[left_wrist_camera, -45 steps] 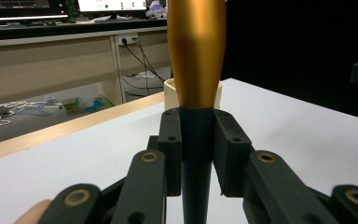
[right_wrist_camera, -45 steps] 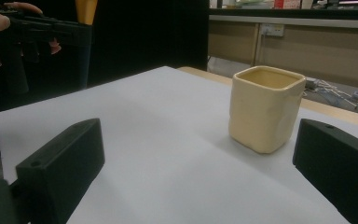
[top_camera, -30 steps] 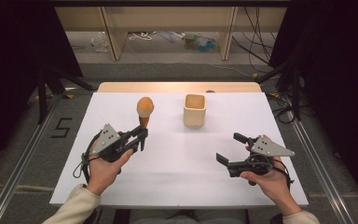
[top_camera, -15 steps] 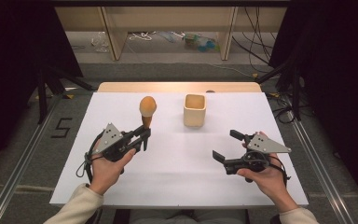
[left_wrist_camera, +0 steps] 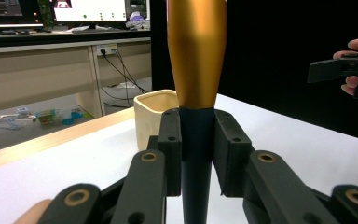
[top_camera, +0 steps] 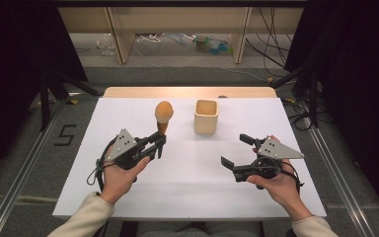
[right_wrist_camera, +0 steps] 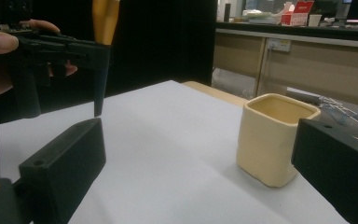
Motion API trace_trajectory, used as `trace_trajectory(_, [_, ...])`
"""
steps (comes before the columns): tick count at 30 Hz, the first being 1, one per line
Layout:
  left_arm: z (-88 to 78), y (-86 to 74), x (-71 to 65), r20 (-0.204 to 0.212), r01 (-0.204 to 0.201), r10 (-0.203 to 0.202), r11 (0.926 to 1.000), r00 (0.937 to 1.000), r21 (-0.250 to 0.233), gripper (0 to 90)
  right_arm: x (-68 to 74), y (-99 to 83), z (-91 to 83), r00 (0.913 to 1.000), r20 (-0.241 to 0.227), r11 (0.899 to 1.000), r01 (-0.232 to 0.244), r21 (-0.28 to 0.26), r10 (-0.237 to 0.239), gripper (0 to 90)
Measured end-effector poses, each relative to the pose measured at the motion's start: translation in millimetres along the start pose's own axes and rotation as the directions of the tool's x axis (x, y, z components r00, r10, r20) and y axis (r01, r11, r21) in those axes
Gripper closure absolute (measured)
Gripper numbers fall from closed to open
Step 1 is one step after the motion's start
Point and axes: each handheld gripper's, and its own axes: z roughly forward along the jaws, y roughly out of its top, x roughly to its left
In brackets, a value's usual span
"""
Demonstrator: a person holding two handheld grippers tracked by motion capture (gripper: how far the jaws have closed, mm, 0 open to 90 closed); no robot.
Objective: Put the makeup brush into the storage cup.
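Observation:
A brush with a dark handle, golden neck and rounded tan head point(top_camera: 163, 112) stands upright above the white table, tip off the surface. My left gripper point(top_camera: 160, 141) is shut on its dark handle point(left_wrist_camera: 196, 140), a jaw pressing on each side below the golden neck point(left_wrist_camera: 196, 51). A cream square cup point(top_camera: 206, 117) stands upright and empty to the right of the brush, apart from it. My right gripper point(top_camera: 235, 149) is open near the table's right front, nothing between its fingers. In the right gripper view, the cup point(right_wrist_camera: 275, 135) sits beyond the open jaws point(right_wrist_camera: 198, 126).
A white sheet point(top_camera: 192, 187) covers the table, with a wooden strip point(top_camera: 187, 92) along its far edge. Black curtains flank both sides. Cables and small clutter lie on the floor behind, under a wooden desk frame point(top_camera: 242, 29).
The left gripper has carried the brush slightly right, toward the cup. The right gripper has drifted a little left. Neither gripper's jaws have changed.

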Motion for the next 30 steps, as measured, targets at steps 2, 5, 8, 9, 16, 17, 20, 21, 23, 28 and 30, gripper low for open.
trace_trajectory(2, [2.2, 0.1, -1.9, 0.004, 0.007, -0.007, 1.0, 1.0, -0.002, 74.5, 0.5, 1.0, -0.5, 0.9998, -0.015, 1.0, -0.01, 0.014, 0.01, 3.9])
trace_trajectory(5, [6.3, 0.8, -4.0, 0.016, -0.006, 0.006, 1.0, 0.9999, 0.001, 74.5, 0.0, 2.6, 0.2, 0.9998, -0.021, 1.0, 0.001, 0.017, -0.001, 3.9])
trace_trajectory(8, [10.3, 1.1, -6.2, 0.024, -0.007, 0.007, 1.0, 0.9997, 0.002, 74.5, 2.1, 3.8, 2.7, 0.9996, -0.025, 1.0, -0.014, 0.013, 0.015, 3.9])
trace_trajectory(9, [11.6, 1.3, -7.0, 0.027, -0.006, 0.006, 1.0, 0.9996, 0.002, 74.5, 1.7, 4.2, 4.5, 0.9997, -0.026, 1.0, 0.002, -0.005, -0.002, 3.9])
trace_trajectory(16, [16.6, 1.2, -9.0, 0.04, -0.01, 0.01, 1.0, 0.9991, -0.002, 74.5, 3.5, 6.9, 8.2, 0.9995, -0.031, 1.0, -0.002, -0.008, 0.001, 4.0])
trace_trajectory(17, [16.8, 1.3, -9.1, 0.043, -0.008, 0.008, 1.0, 0.999, -0.004, 74.5, 3.0, 7.0, 8.8, 0.9995, -0.031, 1.0, 0.004, -0.015, -0.005, 4.0])
trace_trajectory(20, [18.1, 1.6, -9.5, 0.046, -0.003, 0.003, 0.9999, 0.9989, -0.01, 74.5, 3.3, 7.6, 8.8, 0.9996, -0.029, 1.0, 0.005, -0.012, -0.005, 4.0])
trace_trajectory(21, [18.5, 1.7, -9.7, 0.047, -0.001, 0.001, 0.9999, 0.9989, -0.011, 74.5, 3.6, 7.5, 9.4, 0.9997, -0.022, 1.0, 0.006, -0.015, -0.006, 4.0])
trace_trajectory(23, [18.9, 1.9, -10.1, 0.046, -0.005, 0.005, 0.9999, 0.9989, -0.011, 74.5, 4.0, 7.8, 9.7, 0.9996, -0.028, 1.0, 0.006, -0.013, -0.007, 4.0])
trace_trajectory(28, [20.5, 1.6, -10.0, 0.049, -0.017, 0.017, 0.9998, 0.9987, -0.014, 74.5, 5.1, 8.4, 10.4, 0.9992, -0.039, 1.0, -0.012, -0.005, 0.012, 4.0])
trace_trajectory(30, [21.3, 1.4, -10.3, 0.048, -0.016, 0.017, 0.9998, 0.9987, -0.014, 74.5, 4.0, 8.9, 11.2, 0.9994, -0.034, 1.0, 0.005, -0.019, -0.006, 3.9])
